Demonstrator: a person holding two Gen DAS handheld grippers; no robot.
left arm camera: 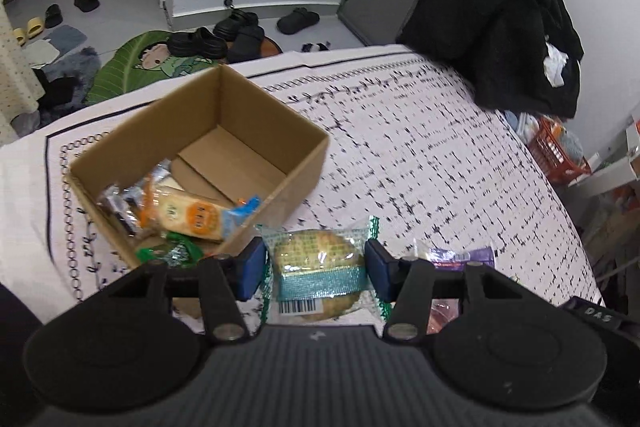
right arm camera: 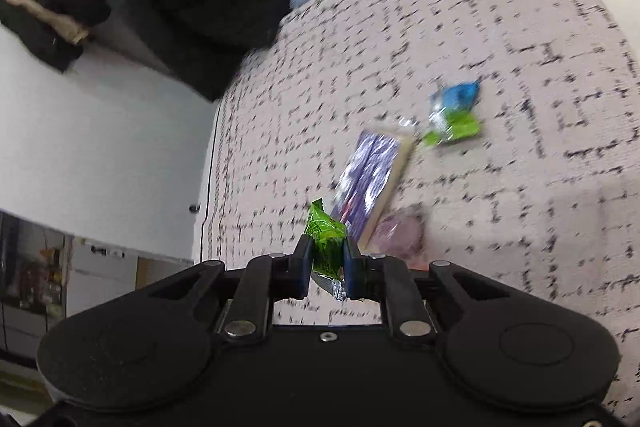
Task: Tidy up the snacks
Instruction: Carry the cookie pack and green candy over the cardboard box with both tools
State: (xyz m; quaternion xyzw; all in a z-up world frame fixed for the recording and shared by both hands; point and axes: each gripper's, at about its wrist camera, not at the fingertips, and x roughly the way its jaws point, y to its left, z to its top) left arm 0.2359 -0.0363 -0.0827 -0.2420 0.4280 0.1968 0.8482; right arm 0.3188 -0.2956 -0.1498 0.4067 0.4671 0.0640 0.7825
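My left tool (left arm camera: 315,269) pinched a clear-wrapped round pastry (left arm camera: 316,267) just beside the cardboard box (left arm camera: 256,131) rim, open patterned bed (left arm camera: 420,147) beyond, my right tool (right arm camera: 327,259) clamped a green snack packet (right arm camera: 325,243).

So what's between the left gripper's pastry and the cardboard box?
Nothing: in the left wrist view the wrapped pastry in the left gripper hangs just right of the cardboard box, with only tablecloth showing between.

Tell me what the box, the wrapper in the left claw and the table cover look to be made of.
Box: brown corrugated cardboard, matte, with folded bottom flaps showing.
Pastry wrapper: thin clear plastic film, glossy, the round cake visible through it, crimped ends.
Table cover: looks like woven cloth, matte, pale with black dashes; the fibre cannot be told.
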